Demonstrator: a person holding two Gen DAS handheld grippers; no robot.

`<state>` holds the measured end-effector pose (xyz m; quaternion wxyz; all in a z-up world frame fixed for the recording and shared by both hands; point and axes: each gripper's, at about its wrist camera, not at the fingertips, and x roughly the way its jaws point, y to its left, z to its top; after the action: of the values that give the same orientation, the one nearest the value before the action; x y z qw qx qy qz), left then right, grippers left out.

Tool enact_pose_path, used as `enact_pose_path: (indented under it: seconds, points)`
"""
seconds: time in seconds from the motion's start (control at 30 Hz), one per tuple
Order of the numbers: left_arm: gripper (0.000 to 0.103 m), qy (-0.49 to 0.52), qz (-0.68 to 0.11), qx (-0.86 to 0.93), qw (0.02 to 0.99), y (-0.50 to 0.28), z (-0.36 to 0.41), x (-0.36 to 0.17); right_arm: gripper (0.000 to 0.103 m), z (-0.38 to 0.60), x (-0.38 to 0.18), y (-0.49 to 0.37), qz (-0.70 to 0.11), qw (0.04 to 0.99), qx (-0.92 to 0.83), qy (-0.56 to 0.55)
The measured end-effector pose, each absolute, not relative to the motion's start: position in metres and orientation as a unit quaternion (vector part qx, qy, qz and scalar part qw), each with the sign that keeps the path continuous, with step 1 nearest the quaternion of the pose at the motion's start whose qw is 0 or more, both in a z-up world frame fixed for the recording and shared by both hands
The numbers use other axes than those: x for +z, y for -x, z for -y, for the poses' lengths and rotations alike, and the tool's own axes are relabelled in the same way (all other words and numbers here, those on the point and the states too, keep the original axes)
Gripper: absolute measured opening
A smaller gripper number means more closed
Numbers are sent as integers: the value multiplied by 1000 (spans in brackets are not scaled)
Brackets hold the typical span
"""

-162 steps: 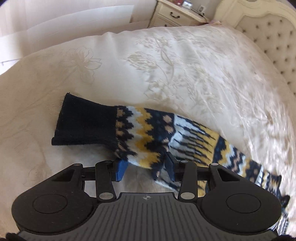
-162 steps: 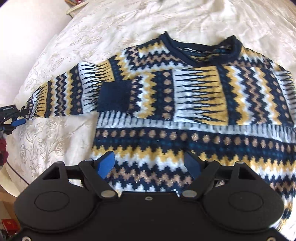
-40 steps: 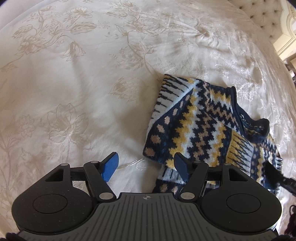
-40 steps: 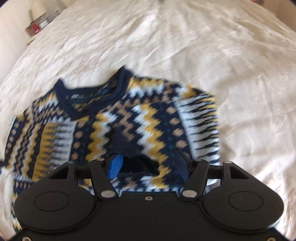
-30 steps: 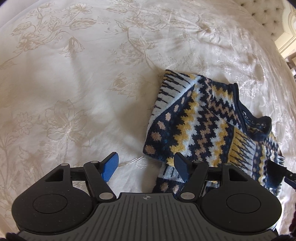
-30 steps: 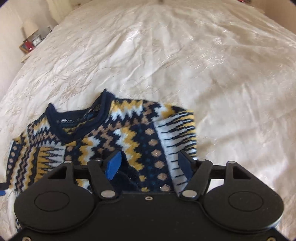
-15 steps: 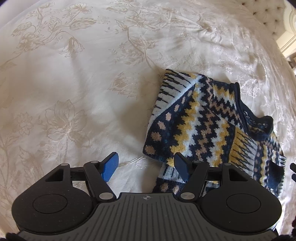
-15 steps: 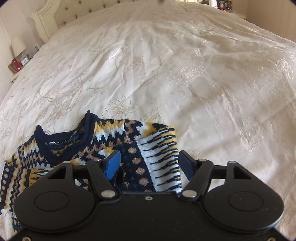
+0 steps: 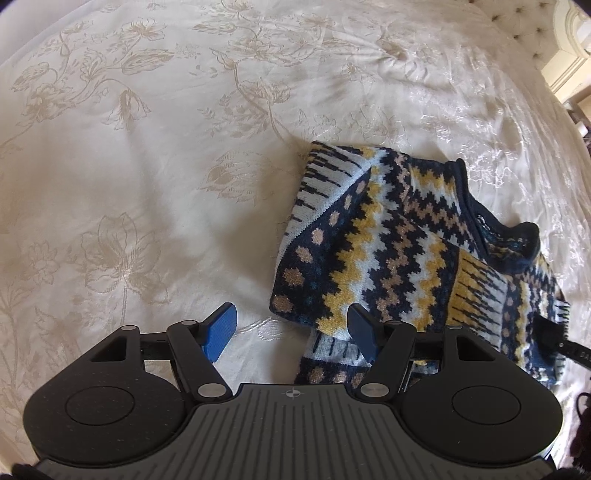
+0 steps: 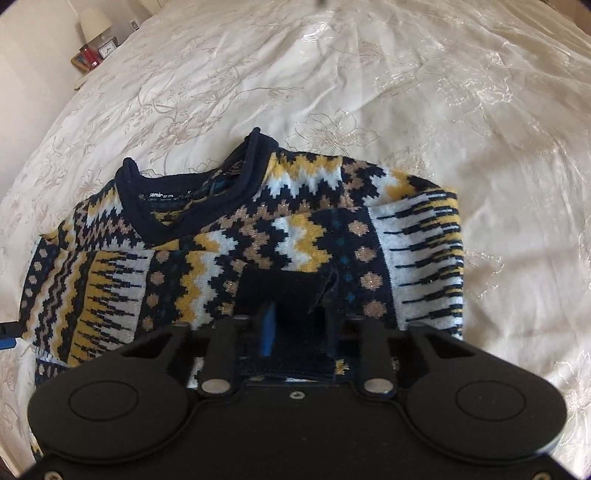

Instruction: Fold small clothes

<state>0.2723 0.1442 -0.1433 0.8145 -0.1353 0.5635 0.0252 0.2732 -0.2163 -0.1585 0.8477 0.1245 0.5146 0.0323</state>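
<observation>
A small knit sweater (image 9: 388,243) in navy, yellow, white and tan lies on the cream bedspread with both sleeves folded across its chest. My left gripper (image 9: 291,328) is open and empty, hovering at the sweater's folded left edge. In the right wrist view the sweater (image 10: 295,229) fills the middle, its navy collar (image 10: 195,199) toward the far left. My right gripper (image 10: 299,325) has its jaws drawn close on the navy cuff (image 10: 284,291) of a folded sleeve.
The cream embroidered bedspread (image 9: 129,166) spreads around the sweater on every side. A tufted headboard (image 9: 524,33) stands at the far right of the left wrist view. A nightstand with a lamp (image 10: 94,26) shows at the far left of the right wrist view.
My right gripper has dropped onto the sweater and closed from wide open onto the navy cuff. My left gripper has stayed still and open.
</observation>
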Motion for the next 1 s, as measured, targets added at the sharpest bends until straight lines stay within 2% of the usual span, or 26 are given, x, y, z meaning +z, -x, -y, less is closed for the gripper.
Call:
enact_pose_path:
  seconds: [0.17, 0.3, 0.57, 0.77, 0.87, 0.93, 1.0]
  points:
    - [65, 129, -554, 18, 822, -281, -144, -136, 13, 206, -115, -269, -484, 862, 95, -119]
    - [65, 119, -542, 5, 832, -294, -138, -130, 13, 230, -84, -264, -458, 879, 57, -123]
    - [65, 88, -546, -13, 833, -327, -115, -145, 15, 262, -136, -280, -526, 843, -18, -115]
    - [66, 31, -576, 1, 817, -337, -110, -172, 27, 260, -150, -276, -542, 835, -39, -91]
    - [77, 30, -580, 1, 814, -337, -119, -182, 30, 269, -160, -273, -557, 824, -66, -82]
    - [80, 29, -581, 0, 813, -337, -121, -183, 45, 276, -165, -271, -562, 820, -81, -80]
    - [80, 28, -581, -2, 814, -338, -121, -182, 49, 281, -166, -268, -560, 820, -87, -84]
